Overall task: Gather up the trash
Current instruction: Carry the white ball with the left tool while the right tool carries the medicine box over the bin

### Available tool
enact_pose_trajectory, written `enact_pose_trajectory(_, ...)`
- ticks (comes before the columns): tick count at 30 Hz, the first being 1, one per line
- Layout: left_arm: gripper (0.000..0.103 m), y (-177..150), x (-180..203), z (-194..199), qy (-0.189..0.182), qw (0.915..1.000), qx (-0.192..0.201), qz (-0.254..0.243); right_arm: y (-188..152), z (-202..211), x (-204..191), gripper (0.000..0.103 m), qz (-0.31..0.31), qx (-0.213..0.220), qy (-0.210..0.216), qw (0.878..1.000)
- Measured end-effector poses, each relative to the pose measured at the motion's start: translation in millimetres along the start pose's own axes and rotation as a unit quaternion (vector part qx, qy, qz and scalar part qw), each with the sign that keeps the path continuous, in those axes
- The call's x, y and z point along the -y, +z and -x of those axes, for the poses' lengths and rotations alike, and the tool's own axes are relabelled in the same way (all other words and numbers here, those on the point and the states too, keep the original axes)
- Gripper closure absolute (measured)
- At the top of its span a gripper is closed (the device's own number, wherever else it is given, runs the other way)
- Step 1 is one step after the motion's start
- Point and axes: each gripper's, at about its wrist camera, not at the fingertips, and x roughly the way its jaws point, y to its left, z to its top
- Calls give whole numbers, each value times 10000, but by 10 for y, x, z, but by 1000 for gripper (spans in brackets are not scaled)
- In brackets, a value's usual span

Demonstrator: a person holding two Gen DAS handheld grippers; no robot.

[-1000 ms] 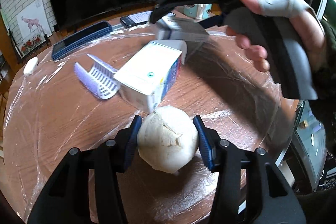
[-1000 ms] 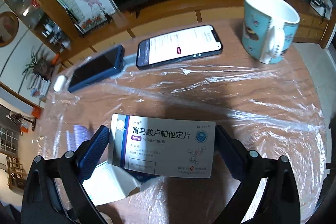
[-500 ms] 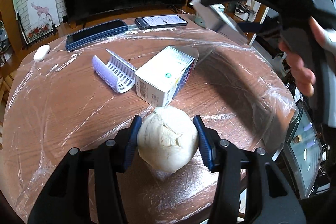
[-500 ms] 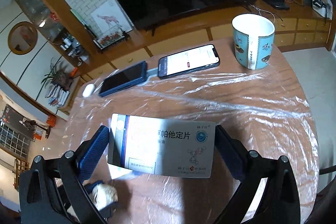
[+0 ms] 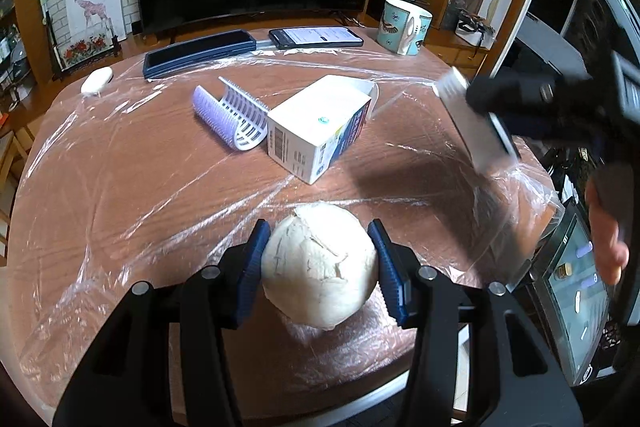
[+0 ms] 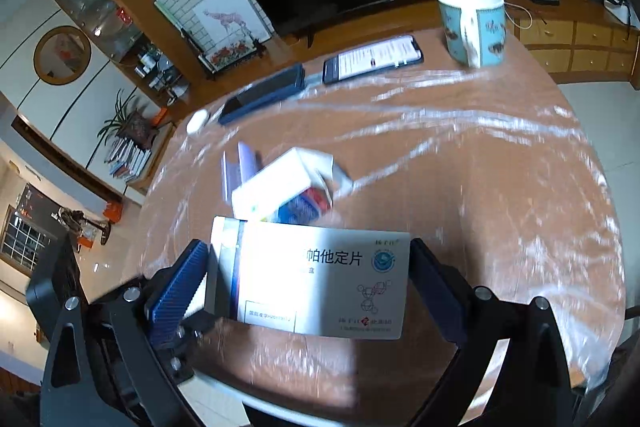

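The left gripper (image 5: pixel 319 267) held a crumpled white paper ball (image 5: pixel 319 269) between its blue pads, jaws narrowed onto its sides, just above the near table edge. The right gripper (image 6: pixel 308 279) held a flat medicine box (image 6: pixel 320 279) clamped across its short ends, printed face up, near the table's edge. Both items were judged light; the ball would be soft and would compress, so a grip across its widest part suited it, while the thin carton could buckle under pressure. An open white carton (image 5: pixel 320 131) and a purple ribbed tray (image 5: pixel 232 115) remained touching mid-table. The round wooden table (image 5: pixel 100 187) was covered in wrinkled clear film, probably slippery. Two phones, a mug (image 5: pixel 404 27) and a dark television stood beyond.
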Motion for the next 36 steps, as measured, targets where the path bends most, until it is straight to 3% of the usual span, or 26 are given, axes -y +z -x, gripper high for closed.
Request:
enact_pose_trajectory(16,51,-194,8,241,50,9996,125,244,-481,246,-171,6,328,-6,85,9994)
enact_pose_trajectory(36,51,-563,196,415,153,9997,19,189,-992,472,-150,6,411,-263,175,9987)
